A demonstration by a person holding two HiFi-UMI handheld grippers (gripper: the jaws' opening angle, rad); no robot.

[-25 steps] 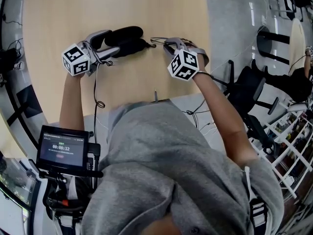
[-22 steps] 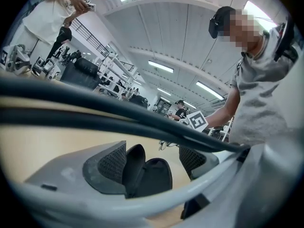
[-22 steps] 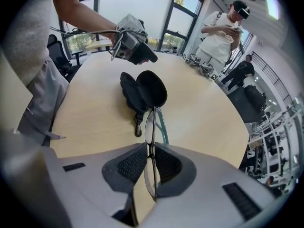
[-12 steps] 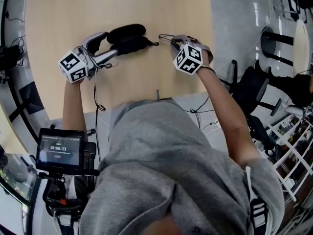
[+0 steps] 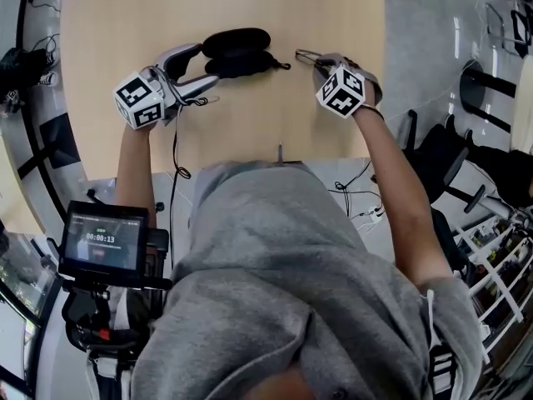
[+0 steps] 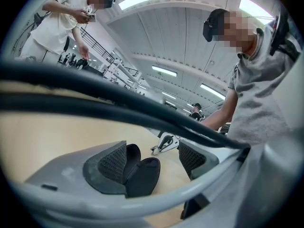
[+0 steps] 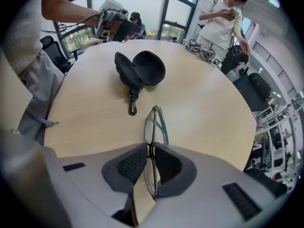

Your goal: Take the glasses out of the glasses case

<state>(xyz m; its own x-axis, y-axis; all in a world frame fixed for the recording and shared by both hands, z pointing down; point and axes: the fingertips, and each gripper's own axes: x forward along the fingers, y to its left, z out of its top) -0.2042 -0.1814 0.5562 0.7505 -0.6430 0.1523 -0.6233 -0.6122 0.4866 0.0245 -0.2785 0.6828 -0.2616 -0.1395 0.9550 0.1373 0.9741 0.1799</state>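
We are gripping the glasses [image 7: 151,127] edge-on between the nearly closed pads of the right gripper [image 7: 150,159], out of the open case [image 5: 239,52], which is lying nearby on the table [image 5: 250,132]. Our left gripper [image 6: 152,161] is gaping around the case's end without pinching it. The take-out looks done, so next we are likely laying the glasses down gently.

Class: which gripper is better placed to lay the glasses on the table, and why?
Right: the right gripper is shut on the glasses, clear of the case; the left gripper stands open by the case.
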